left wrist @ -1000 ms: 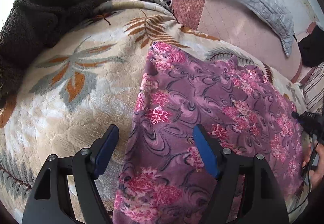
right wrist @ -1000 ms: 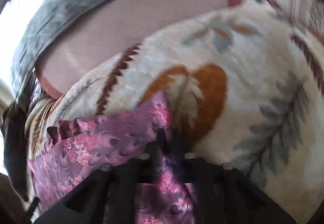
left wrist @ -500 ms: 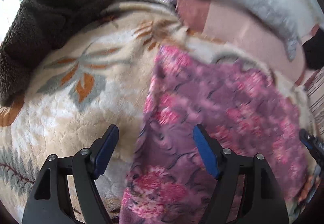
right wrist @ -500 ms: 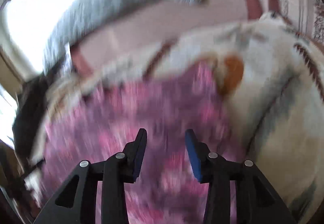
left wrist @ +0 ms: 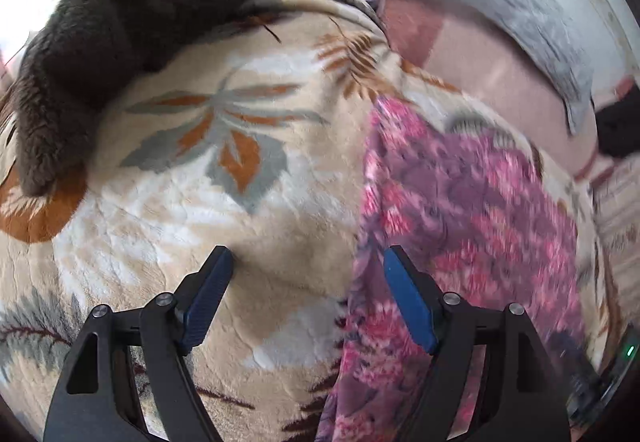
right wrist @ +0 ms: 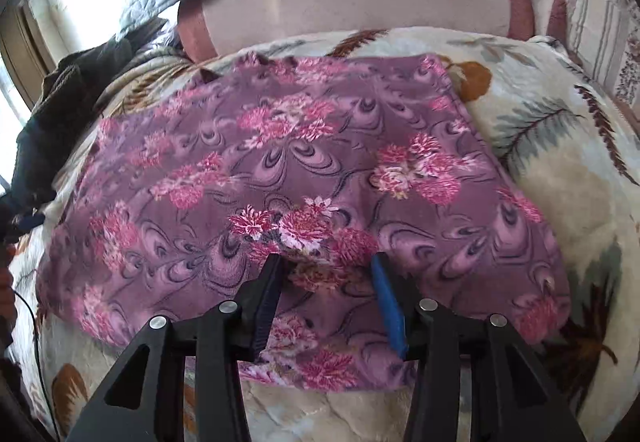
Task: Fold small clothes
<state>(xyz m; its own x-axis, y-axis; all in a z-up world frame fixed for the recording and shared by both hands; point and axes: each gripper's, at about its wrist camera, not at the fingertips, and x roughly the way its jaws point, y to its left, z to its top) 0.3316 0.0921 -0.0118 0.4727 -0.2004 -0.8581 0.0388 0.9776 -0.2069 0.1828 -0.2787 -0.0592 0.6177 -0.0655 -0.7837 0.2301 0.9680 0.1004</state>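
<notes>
The right gripper (right wrist: 325, 270), clamped on the purple floral garment (right wrist: 304, 178) a second ago, has just been opening and now hovers empty-jawed above it. The garment lies flat on the leaf-print blanket (right wrist: 560, 170). The left gripper (left wrist: 308, 262) stands wide, holding nothing. That fold appears complete.

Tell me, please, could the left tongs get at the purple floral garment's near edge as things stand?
Probably yes: the left tongs hang open above the leaf-print blanket, with the purple floral garment edge beside one finger and nothing between.
</notes>
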